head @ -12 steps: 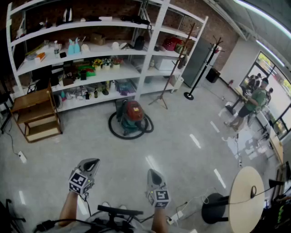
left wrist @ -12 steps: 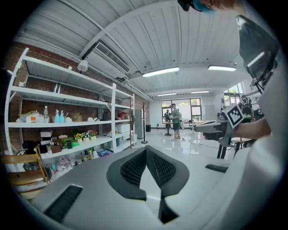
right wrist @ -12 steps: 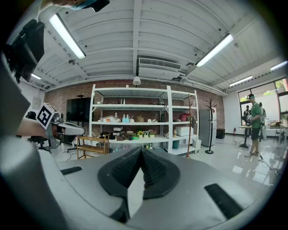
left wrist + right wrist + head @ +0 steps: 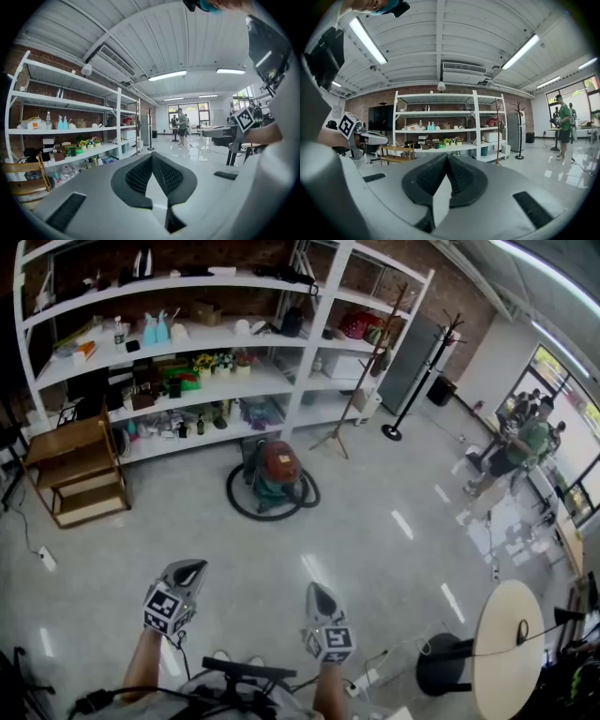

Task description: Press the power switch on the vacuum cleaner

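Note:
The vacuum cleaner [image 4: 275,474], red-topped on a green body and ringed by its black hose, stands on the floor in front of the white shelves in the head view. Neither gripper view shows it. My left gripper [image 4: 191,566] and right gripper [image 4: 312,588] are held low at the bottom of the head view, well short of the vacuum, both pointing toward it. The left gripper [image 4: 152,155] has its jaws closed tip to tip with nothing between them. The right gripper [image 4: 446,156] is shut the same way and holds nothing.
White shelving [image 4: 309,352] full of small items fills the back wall. A wooden step rack [image 4: 75,472] stands at the left, a tripod [image 4: 339,432] and coat stand [image 4: 412,381] at the right. A round table [image 4: 511,650] and people [image 4: 511,457] are far right. A power strip [image 4: 44,562] lies on the floor.
The head view has shifted slightly, so the vacuum cleaner and shelves sit a little higher and more to the right. Both grippers have kept nearly the same pose, still shut.

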Demonstrator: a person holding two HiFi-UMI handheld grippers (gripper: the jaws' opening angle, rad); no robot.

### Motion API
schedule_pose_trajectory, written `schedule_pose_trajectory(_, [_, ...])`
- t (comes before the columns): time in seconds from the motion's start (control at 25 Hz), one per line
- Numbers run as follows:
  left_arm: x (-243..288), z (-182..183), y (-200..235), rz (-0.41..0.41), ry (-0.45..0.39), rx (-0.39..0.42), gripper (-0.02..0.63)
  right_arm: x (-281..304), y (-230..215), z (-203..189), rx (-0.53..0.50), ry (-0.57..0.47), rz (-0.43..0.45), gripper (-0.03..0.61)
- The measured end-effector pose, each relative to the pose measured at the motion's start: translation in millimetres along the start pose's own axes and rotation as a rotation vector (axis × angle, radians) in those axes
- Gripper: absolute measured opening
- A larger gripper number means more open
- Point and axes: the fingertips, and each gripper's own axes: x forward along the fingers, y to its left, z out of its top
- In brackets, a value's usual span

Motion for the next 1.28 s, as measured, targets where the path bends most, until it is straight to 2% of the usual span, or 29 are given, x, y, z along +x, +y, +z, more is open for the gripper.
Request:
schedule_pose_trajectory(0.2, [-7, 3, 12, -0.008, -0.001, 0.008, 0.005, 7, 15, 1, -0.006, 0.004, -0.006, 0.012])
schedule_pose_trajectory(0.36, [-13, 7, 21, -0.016, -0.023, 0.045, 0.005, 11, 33, -3, -0.003, -0.005, 0.002, 0.012])
schedule_pose_trajectory(0.52, [-12, 4, 23, -0.033, -0.02, 0.04, 0.005, 9, 40, -3, -0.005, 0.006, -0.015, 0.011])
schedule_pose_trajectory(0.88, [10, -3, 37, -0.058, -0.009, 0.03, 0.005, 30, 31, -7, 0.005, 0.02, -0.042, 0.011])
schedule_pose_trajectory(1.16, [55, 6, 56, -0.043, 0.012, 0.031, 0.005, 74, 0, 1, 0.005, 0.022, -0.015, 0.011])
schedule_pose_trajectory(1.28, [84, 17, 66, -0.023, -0.01, 0.032, 0.005, 100, -18, 8, 0.001, 0.009, 0.003, 0.011])
